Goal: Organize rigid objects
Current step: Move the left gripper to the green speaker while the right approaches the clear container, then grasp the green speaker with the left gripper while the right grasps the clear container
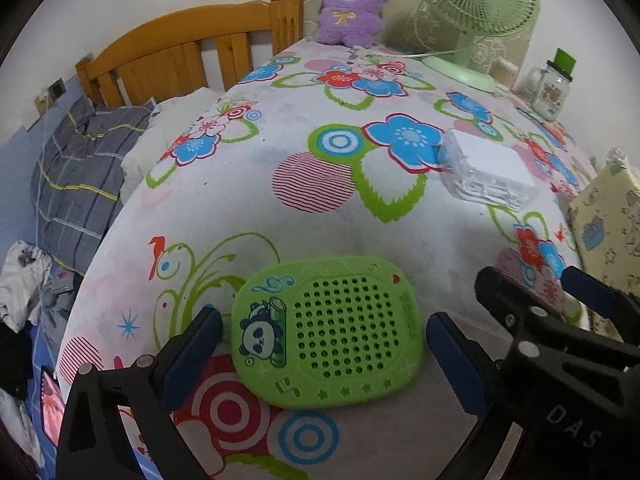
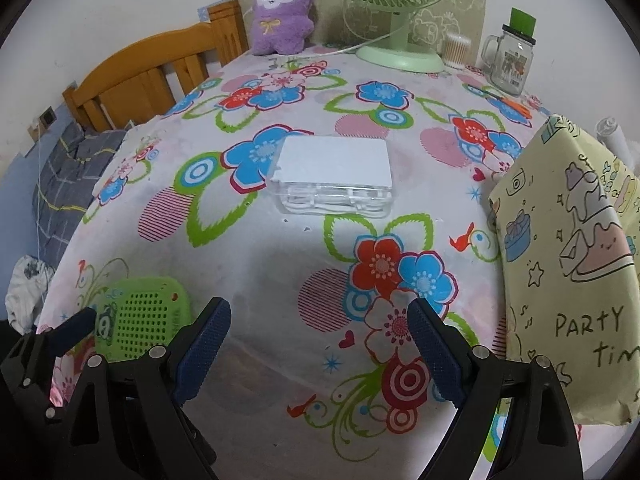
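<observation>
The left gripper (image 1: 324, 344) points steeply down at a table covered with a flowered cloth (image 1: 280, 208), its two blue-padded fingers (image 1: 192, 356) spread wide. Between them lies a flat green perforated case (image 1: 328, 328) with a panda picture on its left part. It rests on the cloth and fills most of the gap; the left pad stands just beside its left edge and the right pad just beside its right edge, and no pad visibly presses on it. The right gripper (image 2: 320, 344) also tilts downward, its fingers (image 2: 204, 344) held wide apart with only bare cloth between them. In the right wrist view the green case shows low at the left, outside the left finger, with the tip of the other gripper in front of it. A clear plastic box with a white lid (image 2: 334, 174) lies farther out on the cloth, ahead of the right gripper and well apart from its fingers; in the left wrist view it sits up and to the right of the green case. A pale yellow box printed with cartoons (image 2: 568, 248) stands at the right edge of the table. At the far side stand a purple plush toy (image 2: 282, 12), a green fan (image 2: 396, 4) and a glass mug (image 2: 510, 60).
</observation>
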Demonstrator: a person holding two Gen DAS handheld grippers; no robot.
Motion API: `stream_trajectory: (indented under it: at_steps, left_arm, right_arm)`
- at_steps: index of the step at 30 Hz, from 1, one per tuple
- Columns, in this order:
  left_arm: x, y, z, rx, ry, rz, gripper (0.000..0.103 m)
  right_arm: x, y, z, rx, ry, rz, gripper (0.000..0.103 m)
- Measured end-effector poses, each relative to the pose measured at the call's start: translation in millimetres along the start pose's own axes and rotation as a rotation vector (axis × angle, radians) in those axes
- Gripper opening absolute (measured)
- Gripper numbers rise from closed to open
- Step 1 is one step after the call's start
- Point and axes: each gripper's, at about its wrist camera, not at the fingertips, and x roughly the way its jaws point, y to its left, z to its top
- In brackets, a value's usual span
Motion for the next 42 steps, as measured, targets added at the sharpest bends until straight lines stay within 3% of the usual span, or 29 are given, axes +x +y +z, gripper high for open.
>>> stream_trajectory:
  at_steps: [10, 11, 17, 25, 42]
  left_arm:
    - [0.6, -3.5, -1.0, -0.040, -0.008, 0.050, 0.099]
    - [-0.4, -4.4, -1.3, -0.036, -0.015, 0.045, 0.095]
    - [-0.1, -9.9, 3.8, -0.024, -0.023, 0.009, 0.095]
    - [3.6, -25.0, 24.4, 0.050, -0.060, 0.014, 0.095]
    - [27.1, -27.0, 71.4, 0.159, -0.082, -0.035, 0.095]
  right_arm:
    - [10.0, -1.9, 4.6, -0.003, 0.011, -0.004, 0.092]
    - [10.5, -1.6, 4.8, -0.007, 0.010, -0.004, 0.092]
    - [12.1, -0.2, 9.9, -0.017, 0.001, 0.000, 0.092]
    - [17.9, -6.5, 27.0, -0.009, -0.006, 0.024, 0.092]
    - [39.4, -12.2, 63.4, 0.065, -0.042, -0.032, 0.101]
